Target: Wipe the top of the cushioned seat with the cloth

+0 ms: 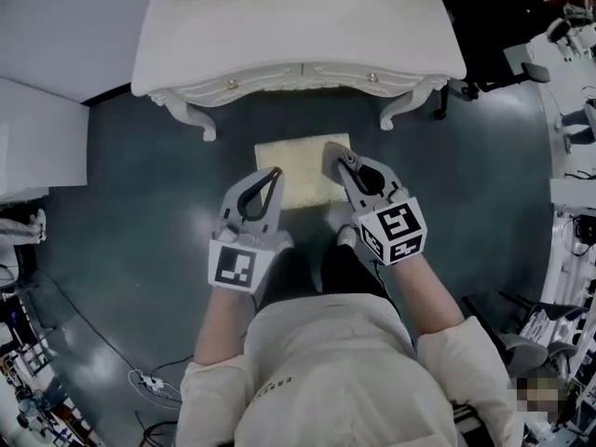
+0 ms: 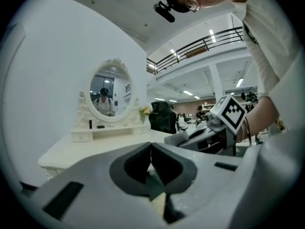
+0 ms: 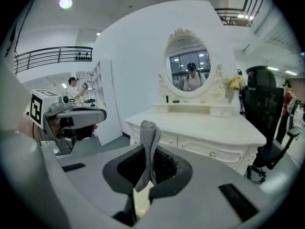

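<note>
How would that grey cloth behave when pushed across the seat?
Probably floppy: the cloth lies in soft folds between the right gripper's shut jaws. Likely light, since one small pinch holds it. It may bunch on the cushioned seat.

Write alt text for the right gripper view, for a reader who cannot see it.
The right gripper has its jaws shut on a grey cloth that sticks up between them. Behind it stands a white dressing table with an oval mirror. The left gripper shows at the left.

Grey cloth (image 3: 148, 142), cream cushioned seat (image 1: 300, 171), white dressing table (image 1: 298, 35) — teal floor (image 1: 140, 212)
</note>
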`<state>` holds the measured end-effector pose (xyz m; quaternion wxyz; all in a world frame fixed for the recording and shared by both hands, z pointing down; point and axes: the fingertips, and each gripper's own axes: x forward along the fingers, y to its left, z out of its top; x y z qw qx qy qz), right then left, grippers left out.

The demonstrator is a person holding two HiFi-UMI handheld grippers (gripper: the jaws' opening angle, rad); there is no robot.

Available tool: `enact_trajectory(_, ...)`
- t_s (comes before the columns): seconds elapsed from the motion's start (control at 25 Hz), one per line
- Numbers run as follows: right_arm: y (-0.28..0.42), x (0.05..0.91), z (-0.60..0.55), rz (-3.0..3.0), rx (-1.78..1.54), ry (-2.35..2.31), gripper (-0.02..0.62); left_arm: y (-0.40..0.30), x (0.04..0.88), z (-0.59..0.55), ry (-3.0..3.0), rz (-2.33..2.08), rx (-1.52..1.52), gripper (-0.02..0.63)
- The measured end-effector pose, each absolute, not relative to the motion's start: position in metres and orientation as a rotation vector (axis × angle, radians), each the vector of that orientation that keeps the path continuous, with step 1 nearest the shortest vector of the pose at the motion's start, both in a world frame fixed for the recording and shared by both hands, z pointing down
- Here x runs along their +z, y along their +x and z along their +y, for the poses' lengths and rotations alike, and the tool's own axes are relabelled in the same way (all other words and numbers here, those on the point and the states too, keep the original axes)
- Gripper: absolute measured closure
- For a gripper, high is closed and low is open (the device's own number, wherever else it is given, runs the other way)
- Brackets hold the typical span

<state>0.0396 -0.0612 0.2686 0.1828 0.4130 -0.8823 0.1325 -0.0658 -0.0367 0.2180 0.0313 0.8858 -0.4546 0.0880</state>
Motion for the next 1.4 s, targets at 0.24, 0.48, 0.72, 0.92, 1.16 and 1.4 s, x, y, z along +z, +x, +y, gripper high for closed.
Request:
enact_trajectory(0.24,0.044,0.189,-0.061,-2.585,0.27,1.237,0.565,-0.085,0.163,-0.036,2.724,-1.493,0.267,0.603)
enact_trajectory(0.48,0.043,0.13,-0.057,-2.664,0.122,1.254,0.565,-0.092,0.103,-0.034,2.791,-1.554,0.23,0.603)
enact_trajectory(0.72,0.045,0.096,-0.055,-2.709,0.014,1.277,0.566,-0.086,0.067,-0.024,2.834,-1.538,0.229,0.603)
enact_trajectory(0.92,0.049,0.082,-0.059,-2.726,-0.046,1.323,0.566,-0.079,0.065,-0.025,2.903,-1.518,0.316,0.603)
enact_trajectory(1.16,0.047,0.081,-0.061,-2.746,-0.067,1.283,0.568,-0.076,0.062,-0.03,2.895,-1.528,0.319,0.603)
enact_trajectory(1.4,0.044,0.086,-0.063,-2.749,-0.056,1.261,0.569,-0.076,0.062,-0.035,2.898,-1.526,0.316,0.603)
